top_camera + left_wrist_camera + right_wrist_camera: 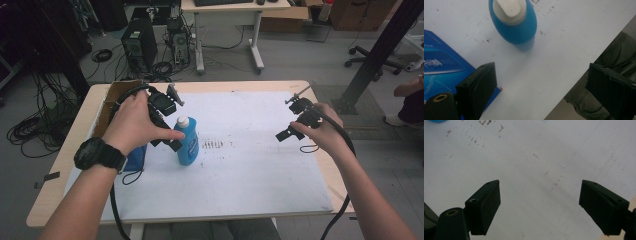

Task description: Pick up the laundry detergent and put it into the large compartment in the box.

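A blue bottle point(186, 145) with a white cap point(183, 121) stands upright on the white table top point(250, 165), left of centre. My left gripper point(166, 142) hangs just left of it, tilted down, jaws open and apart from the bottle. In the left gripper view the bottle point(519, 30) is seen from above, ahead of the open left gripper point(540, 72), with nothing between the jaws. My right gripper point(290, 120) is held at the table's right side. In the right gripper view, the right gripper point(539, 187) is open over bare table.
A flat blue box point(135, 157) lies under my left wrist, also visible beside the left jaw as the blue box point(439, 67). An open cardboard box point(117, 95) sits at the table's far left corner. Dark specks point(214, 145) mark the table top. The near table edge point(574, 82) runs close to the right jaw.
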Demonstrator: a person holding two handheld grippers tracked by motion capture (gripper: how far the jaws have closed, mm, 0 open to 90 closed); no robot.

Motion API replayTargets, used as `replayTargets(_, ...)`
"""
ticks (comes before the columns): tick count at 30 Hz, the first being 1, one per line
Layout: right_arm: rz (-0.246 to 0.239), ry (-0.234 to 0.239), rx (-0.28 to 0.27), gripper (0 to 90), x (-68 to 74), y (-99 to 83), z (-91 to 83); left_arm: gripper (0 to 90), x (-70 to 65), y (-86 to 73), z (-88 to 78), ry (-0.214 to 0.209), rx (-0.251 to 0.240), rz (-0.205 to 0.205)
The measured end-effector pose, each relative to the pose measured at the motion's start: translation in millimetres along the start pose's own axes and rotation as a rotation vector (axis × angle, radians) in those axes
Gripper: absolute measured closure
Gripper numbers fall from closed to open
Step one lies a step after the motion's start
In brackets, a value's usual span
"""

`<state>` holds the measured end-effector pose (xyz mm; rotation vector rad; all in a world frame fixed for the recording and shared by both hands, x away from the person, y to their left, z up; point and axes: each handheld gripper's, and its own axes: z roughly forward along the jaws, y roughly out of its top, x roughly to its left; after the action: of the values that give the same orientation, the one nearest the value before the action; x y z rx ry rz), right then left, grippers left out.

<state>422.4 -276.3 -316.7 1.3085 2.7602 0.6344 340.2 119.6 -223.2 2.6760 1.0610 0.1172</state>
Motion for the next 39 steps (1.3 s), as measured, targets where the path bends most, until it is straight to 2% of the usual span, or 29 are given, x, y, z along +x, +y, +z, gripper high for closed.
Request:
replayTargets(21,-0.005,0.003,-0.001,17.3,-1.4,-1.7,-1.3,9.9,-2.7,3.4,-1.4,0.007,0.001,-0.010)
replayTargets(30,-0.006,0.003,0.002,17.3,-0.7,-3.7,-1.4,9.7,-5.6,13.8,-1.3,0.016,0.007,-0.015)
replayTargets(39,-0.009,0.003,0.003,17.3,-1.7,-4.8,-1.0,9.7,-3.9,26.8,3.1,0.032,0.010,-0.047)
